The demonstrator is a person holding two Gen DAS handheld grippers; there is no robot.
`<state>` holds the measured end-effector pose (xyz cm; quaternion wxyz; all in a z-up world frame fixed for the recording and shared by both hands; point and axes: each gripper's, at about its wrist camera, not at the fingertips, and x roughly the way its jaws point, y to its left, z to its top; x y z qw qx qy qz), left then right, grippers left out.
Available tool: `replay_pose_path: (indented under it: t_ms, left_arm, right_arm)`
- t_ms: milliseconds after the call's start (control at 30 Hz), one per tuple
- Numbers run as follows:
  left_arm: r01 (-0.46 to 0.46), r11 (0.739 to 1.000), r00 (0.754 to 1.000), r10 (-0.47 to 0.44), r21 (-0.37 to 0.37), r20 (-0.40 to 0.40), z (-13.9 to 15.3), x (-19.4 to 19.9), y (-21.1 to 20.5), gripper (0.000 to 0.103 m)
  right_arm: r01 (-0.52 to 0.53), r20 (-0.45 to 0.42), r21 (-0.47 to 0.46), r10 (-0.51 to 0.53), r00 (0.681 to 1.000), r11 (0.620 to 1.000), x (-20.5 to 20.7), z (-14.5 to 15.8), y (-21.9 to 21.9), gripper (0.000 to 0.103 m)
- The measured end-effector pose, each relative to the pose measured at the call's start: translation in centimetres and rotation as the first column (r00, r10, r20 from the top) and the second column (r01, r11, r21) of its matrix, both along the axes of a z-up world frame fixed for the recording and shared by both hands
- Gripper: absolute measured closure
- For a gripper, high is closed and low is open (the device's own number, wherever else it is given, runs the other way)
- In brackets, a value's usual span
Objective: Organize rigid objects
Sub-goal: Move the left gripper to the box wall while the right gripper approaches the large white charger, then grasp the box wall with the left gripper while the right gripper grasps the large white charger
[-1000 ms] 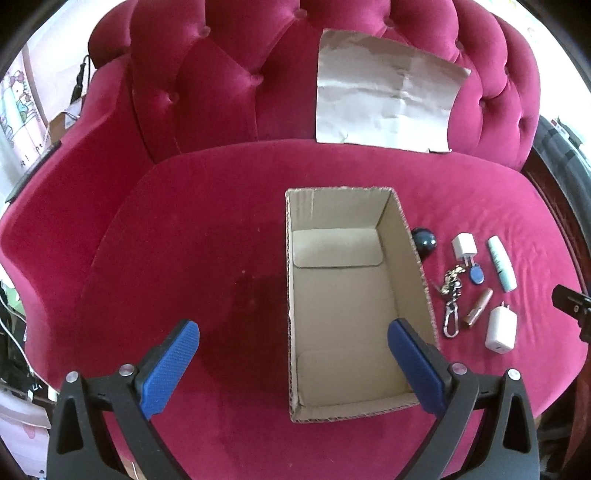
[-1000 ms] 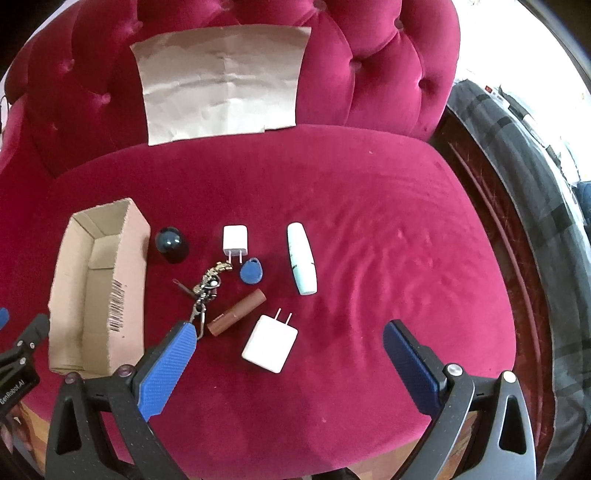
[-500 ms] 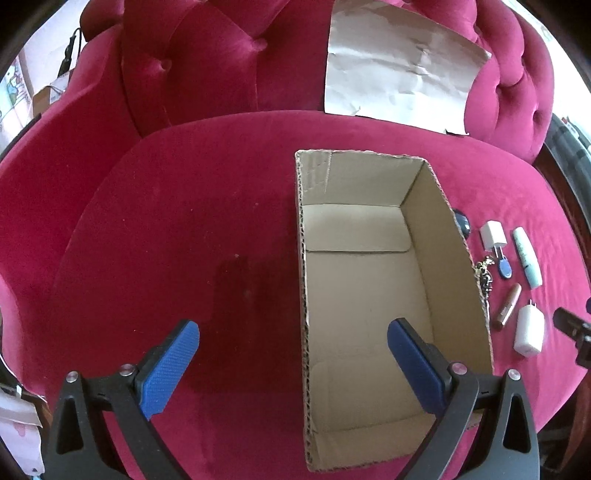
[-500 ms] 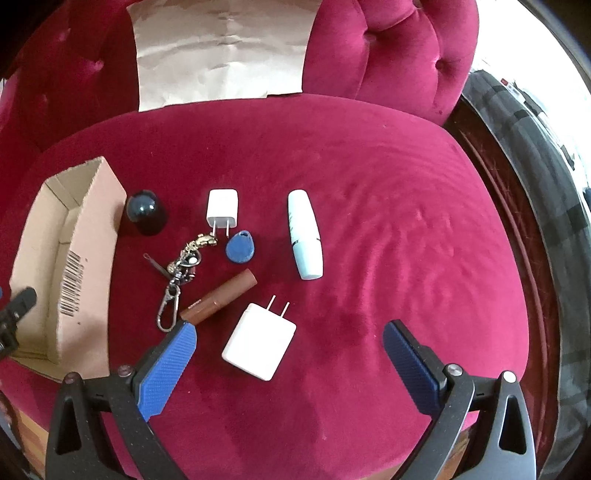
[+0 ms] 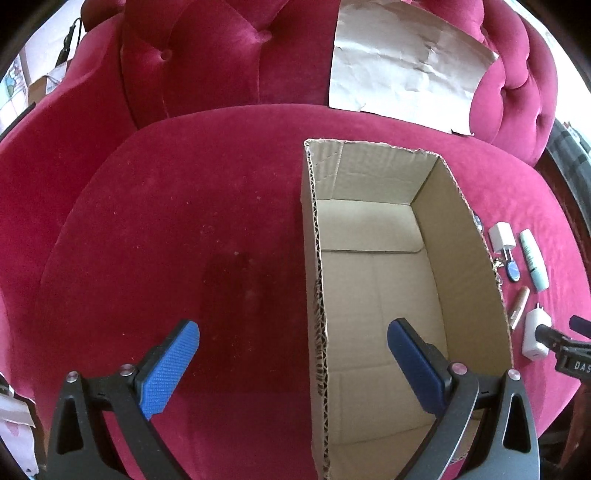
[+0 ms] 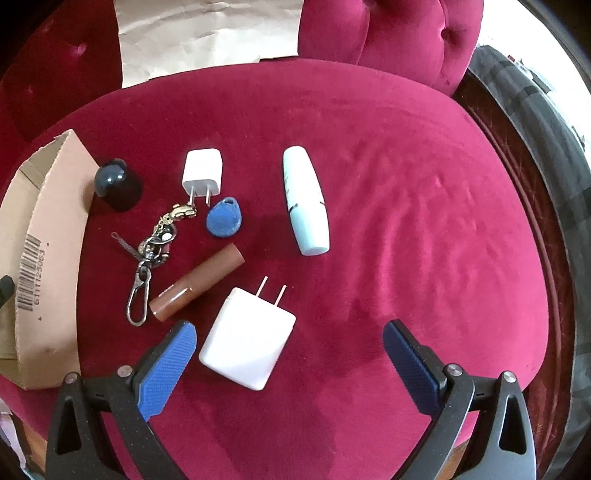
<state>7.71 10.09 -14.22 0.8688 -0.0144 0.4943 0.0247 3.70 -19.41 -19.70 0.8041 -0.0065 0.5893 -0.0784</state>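
Cardboard box (image 5: 373,295) sits open-topped on the red velvet seat (image 5: 184,229), and nothing lies inside it. The left gripper (image 5: 291,363) hovers with jaws spread wide, one finger over the box's inside, the other over bare velvet. Just right of the box the small things lie in a loose cluster: a dark round knob (image 6: 117,184) nearest the box wall, a small white plug (image 6: 202,171), a blue key fob (image 6: 224,221), a keychain (image 6: 155,251), a brown tube (image 6: 197,282), a pale blue bottle (image 6: 306,201) and a large white charger (image 6: 247,341). The right gripper (image 6: 288,363) hangs over them, jaws spread and holding nothing, its left finger just beside the charger. A creased paper sheet (image 6: 207,33) leans on the tufted backrest (image 5: 221,55).
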Motion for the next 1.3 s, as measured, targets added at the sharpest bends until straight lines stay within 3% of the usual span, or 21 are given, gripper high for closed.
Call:
replay_pose_path:
  t_ms: [333, 433, 600, 667, 733, 933, 1300]
  left_arm:
    - [0.032, 0.999, 0.999, -0.032, 0.003, 0.002, -0.4, 0.3, -0.7, 0.000]
    - [0.031, 0.999, 1.000, -0.031, -0.008, 0.003, -0.4, 0.2, -0.6, 0.008]
    - [0.028, 0.999, 0.999, -0.029, -0.047, -0.015, -0.7, 0.5, -0.4, 0.041]
    - [0.046, 0.996, 0.999, -0.048, -0.080, -0.024, -0.9, 0.5, -0.4, 0.075]
    - [0.041, 0.996, 0.999, -0.043, -0.077, -0.028, -1.1, 0.5, -0.5, 0.095]
    - [0.039, 0.997, 0.999, -0.040, -0.063, -0.019, -1.1, 0.3, -0.9, 0.100]
    - [0.040, 0.999, 0.999, -0.040, -0.027, -0.012, -1.1, 0.1, -1.1, 0.100]
  right_arm:
    - [0.006, -0.030, 0.012, -0.006, 1.000, 1.000, 0.8, -1.1, -0.3, 0.000]
    - [0.008, -0.036, 0.019, -0.008, 0.999, 1.000, 1.0, -1.3, -0.3, 0.000]
    - [0.006, -0.037, 0.022, -0.005, 0.999, 1.000, 1.1, -1.6, 0.1, 0.000]
    - [0.003, -0.043, 0.021, -0.002, 0.999, 1.000, 1.2, -1.8, 0.2, 0.000]
    - [0.003, -0.043, 0.022, -0.002, 0.999, 1.000, 1.2, -1.8, 0.3, 0.000]
    - [0.006, -0.042, 0.035, -0.005, 0.999, 0.999, 1.2, -1.9, 0.3, 0.000]
    - [0.026, -0.052, 0.067, -0.023, 0.998, 0.997, 1.2, -1.6, -0.9, 0.001]
